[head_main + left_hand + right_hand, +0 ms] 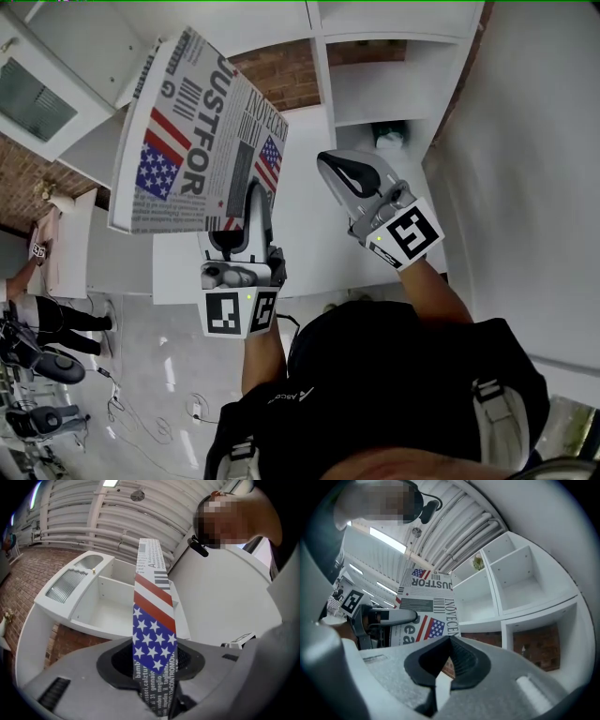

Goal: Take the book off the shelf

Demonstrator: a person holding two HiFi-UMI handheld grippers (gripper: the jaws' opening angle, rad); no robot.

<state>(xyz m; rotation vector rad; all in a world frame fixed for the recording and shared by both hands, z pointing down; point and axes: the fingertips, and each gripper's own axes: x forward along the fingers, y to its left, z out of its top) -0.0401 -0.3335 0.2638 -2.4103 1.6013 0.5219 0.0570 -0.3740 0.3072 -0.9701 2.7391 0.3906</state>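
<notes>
The book (187,141) has a newspaper-print cover with stars-and-stripes flags. It is held up in front of the white cubby shelf (323,84), clear of its compartments. My left gripper (253,202) is shut on the book's lower edge. In the left gripper view the book's spine (152,616) rises straight out from between the jaws of the left gripper (154,667). My right gripper (328,159) hangs to the right of the book, shut and empty. The right gripper view shows the right gripper (449,641) with its tips touching, and beyond it the book (424,606) and the left gripper (393,617).
The shelf (501,602) has open compartments with brick wall (281,70) behind some. A small green thing (389,139) sits in one cubby. A white cabinet with a glass door (37,94) stands at the left. A person (47,319) stands on the floor lower left. A white wall (525,169) fills the right.
</notes>
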